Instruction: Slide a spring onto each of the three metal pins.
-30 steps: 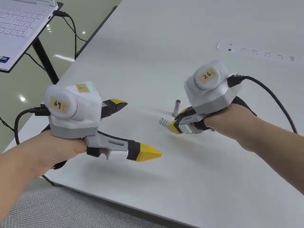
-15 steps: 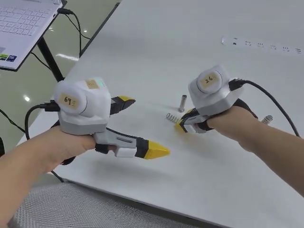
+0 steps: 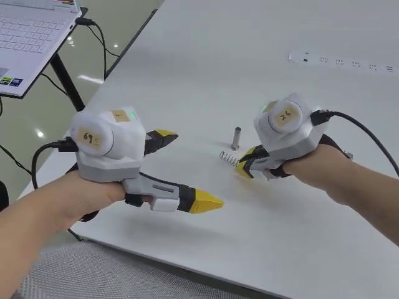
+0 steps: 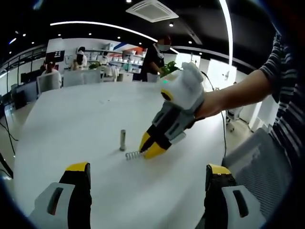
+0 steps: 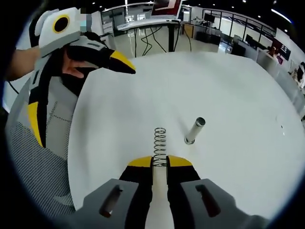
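A short metal pin (image 3: 237,137) stands upright on the white table (image 3: 206,68). Just in front of it, my right gripper (image 3: 245,168) is shut on one end of a small wire spring (image 3: 229,157), which sticks out to the left, low over the table. In the right gripper view the spring (image 5: 159,140) points forward from the closed tips (image 5: 159,162), with the pin (image 5: 195,130) a little to its right. My left gripper (image 3: 187,168) is open and holds nothing, well left of the spring. The left gripper view shows the pin (image 4: 122,140), the spring (image 4: 133,154) and my left gripper (image 4: 147,168).
A white power strip (image 3: 340,62) lies at the far right of the table. An open laptop (image 3: 31,37) sits on a stand beyond the table's left edge (image 3: 124,43), with cables hanging. People sit at desks far behind.
The head camera has shifted. The right gripper, still shut on the spring, has drawn slightly to the right past the pin. The left gripper stays open in about the same place.
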`<state>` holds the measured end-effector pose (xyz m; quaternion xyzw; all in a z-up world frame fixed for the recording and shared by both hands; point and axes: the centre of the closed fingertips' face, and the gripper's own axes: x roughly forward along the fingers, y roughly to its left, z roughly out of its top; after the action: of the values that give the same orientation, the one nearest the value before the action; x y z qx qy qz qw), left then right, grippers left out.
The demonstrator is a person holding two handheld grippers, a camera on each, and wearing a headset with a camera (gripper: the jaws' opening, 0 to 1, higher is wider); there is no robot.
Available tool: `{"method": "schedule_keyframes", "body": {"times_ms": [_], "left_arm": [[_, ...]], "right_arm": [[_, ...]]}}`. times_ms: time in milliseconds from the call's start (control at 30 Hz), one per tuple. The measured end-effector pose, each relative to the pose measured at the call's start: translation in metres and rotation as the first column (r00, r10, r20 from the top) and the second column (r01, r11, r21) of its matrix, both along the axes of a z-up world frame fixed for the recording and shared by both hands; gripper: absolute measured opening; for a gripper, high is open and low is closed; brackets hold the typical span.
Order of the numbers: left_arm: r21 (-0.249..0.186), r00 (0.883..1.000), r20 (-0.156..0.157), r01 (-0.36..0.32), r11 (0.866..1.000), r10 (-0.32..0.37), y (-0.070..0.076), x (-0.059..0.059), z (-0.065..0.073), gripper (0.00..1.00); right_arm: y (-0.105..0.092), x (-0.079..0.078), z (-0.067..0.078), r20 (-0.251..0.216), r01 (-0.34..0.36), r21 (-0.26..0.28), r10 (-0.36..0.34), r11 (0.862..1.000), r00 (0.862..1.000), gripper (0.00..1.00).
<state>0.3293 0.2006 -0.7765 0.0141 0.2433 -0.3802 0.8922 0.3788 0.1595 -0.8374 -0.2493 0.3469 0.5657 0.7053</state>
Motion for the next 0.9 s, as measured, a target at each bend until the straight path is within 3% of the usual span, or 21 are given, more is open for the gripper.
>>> {"method": "schedule_keyframes", "body": {"times_ms": [233,500,733,900], "left_arm": [[-0.008,0.999,0.005,0.035,0.999,-0.035,-0.013,0.004,0.003,0.98],[-0.012,0.995,-0.003,0.098,0.995,-0.098,-0.033,0.003,0.0,0.95],[-0.02,0.989,0.007,0.149,0.989,-0.149,-0.046,0.0,0.002,0.89],[-0.033,0.985,0.003,0.175,0.984,-0.175,-0.052,-0.002,0.001,0.83]], "right_arm": [[-0.013,-0.008,0.02,0.013,-0.038,0.026,0.037,0.999,0.999,0.07],[-0.03,-0.023,0.041,0.057,-0.109,0.028,0.108,0.994,0.993,0.07],[-0.048,-0.034,0.038,0.078,-0.16,0.015,0.158,0.987,0.984,0.07],[-0.053,-0.043,0.04,0.125,-0.212,0.011,0.209,0.977,0.97,0.07]]}}
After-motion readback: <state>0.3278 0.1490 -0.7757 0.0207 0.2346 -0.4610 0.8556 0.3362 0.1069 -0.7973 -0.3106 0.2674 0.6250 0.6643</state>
